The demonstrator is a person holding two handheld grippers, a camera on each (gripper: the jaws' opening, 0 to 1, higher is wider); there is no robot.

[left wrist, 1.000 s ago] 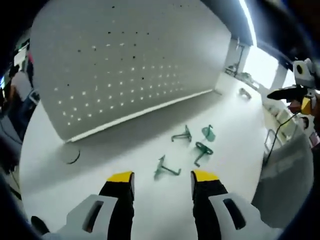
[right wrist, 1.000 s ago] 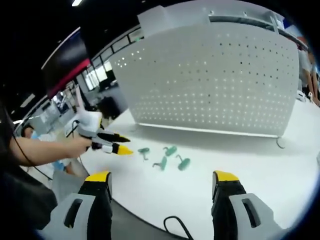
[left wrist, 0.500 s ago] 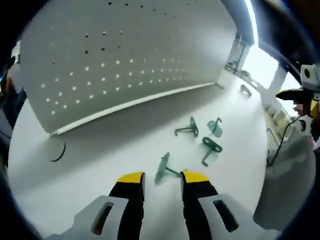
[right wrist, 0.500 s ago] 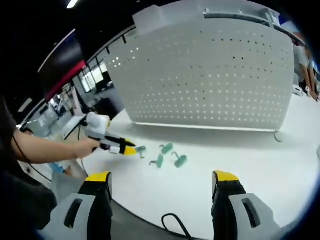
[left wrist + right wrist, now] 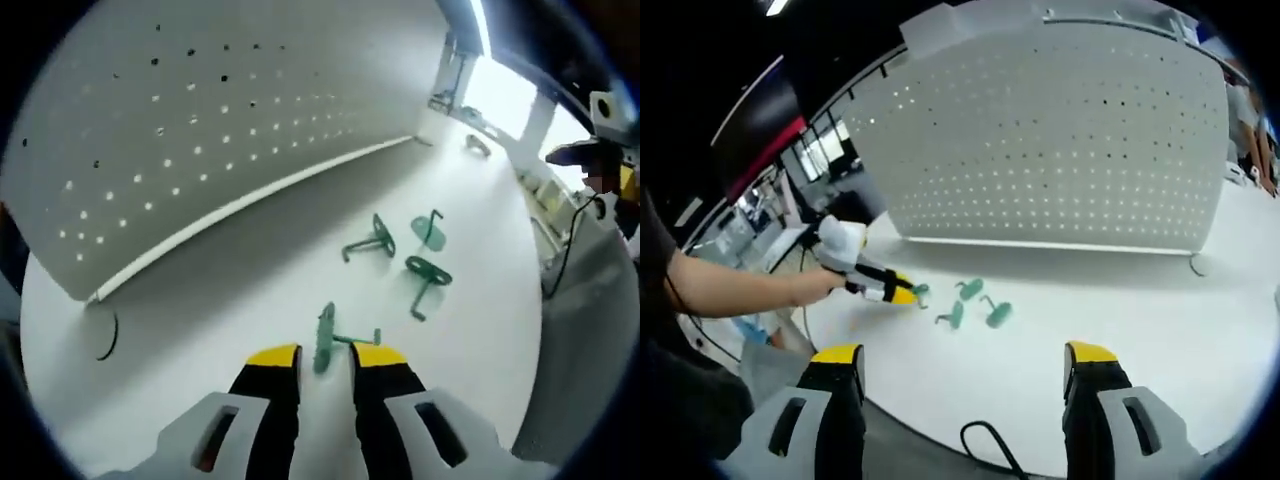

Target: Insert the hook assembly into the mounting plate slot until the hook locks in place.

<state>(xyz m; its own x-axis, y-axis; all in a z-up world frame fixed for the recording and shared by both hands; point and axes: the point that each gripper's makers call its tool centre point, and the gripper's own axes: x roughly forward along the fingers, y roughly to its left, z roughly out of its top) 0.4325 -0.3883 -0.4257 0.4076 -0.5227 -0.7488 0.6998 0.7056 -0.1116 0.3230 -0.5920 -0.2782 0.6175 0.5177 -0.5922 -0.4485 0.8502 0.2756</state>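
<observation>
Several green hook assemblies lie on the white table [image 5: 200, 330] in front of the perforated mounting plate [image 5: 190, 130]. The nearest hook [image 5: 325, 338] lies flat between the yellow tips of my left gripper [image 5: 325, 357], whose jaws stand narrowed around it with a gap on each side. Further on lie three more hooks [image 5: 367, 242], [image 5: 430, 228], [image 5: 428, 275]. In the right gripper view the left gripper [image 5: 906, 294] touches the leftmost hook [image 5: 922, 291], with the others [image 5: 969, 290], [image 5: 995, 313] beside it. My right gripper [image 5: 965, 352] hangs wide open over the table's front, holding nothing.
The mounting plate [image 5: 1060, 150] stands upright along the back of the table. A person's hand [image 5: 805, 288] holds the left gripper. A black cable [image 5: 980, 440] loops at the table's near edge. A dark ring mark [image 5: 105, 335] lies by the plate's corner.
My left gripper has moved forward to the nearest hook and its jaws have narrowed around it. The right gripper has stayed wide open and nearly still.
</observation>
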